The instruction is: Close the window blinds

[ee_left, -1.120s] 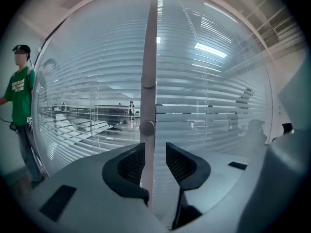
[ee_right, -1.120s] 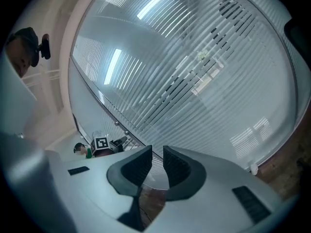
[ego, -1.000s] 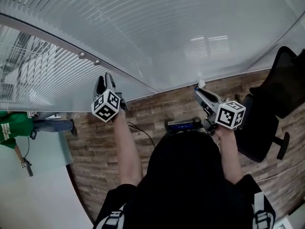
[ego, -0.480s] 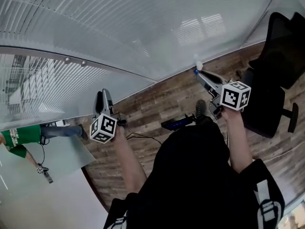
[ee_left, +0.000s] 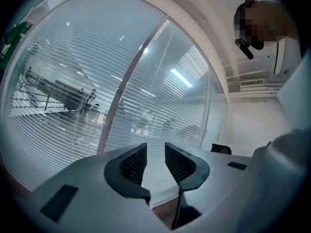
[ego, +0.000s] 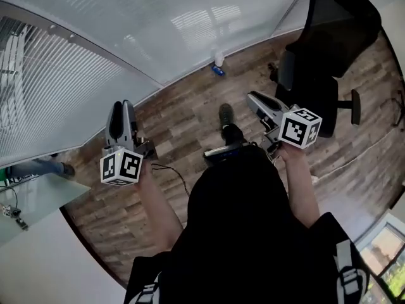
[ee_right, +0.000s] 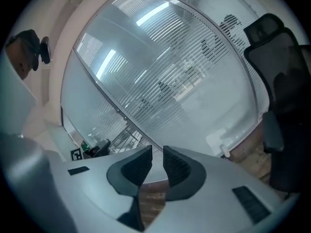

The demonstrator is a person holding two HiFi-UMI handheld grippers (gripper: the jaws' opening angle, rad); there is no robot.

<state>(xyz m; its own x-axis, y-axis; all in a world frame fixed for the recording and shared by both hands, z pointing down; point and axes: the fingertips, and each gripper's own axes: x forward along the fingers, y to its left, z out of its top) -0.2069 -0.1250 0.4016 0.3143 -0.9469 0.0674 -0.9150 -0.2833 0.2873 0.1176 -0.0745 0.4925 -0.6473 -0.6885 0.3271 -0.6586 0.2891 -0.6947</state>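
Chair has drawn nearer, blinds bordering wood floor

A: Off-task stuff?
B: Black office chair top right, standing on the wood-plank floor.
A: By the wall?
B: Small white object, maybe a bottle; blue bit just beside it.
A: More?
B: Thin black cable on the floor. Person at left edge, mostly cut off.
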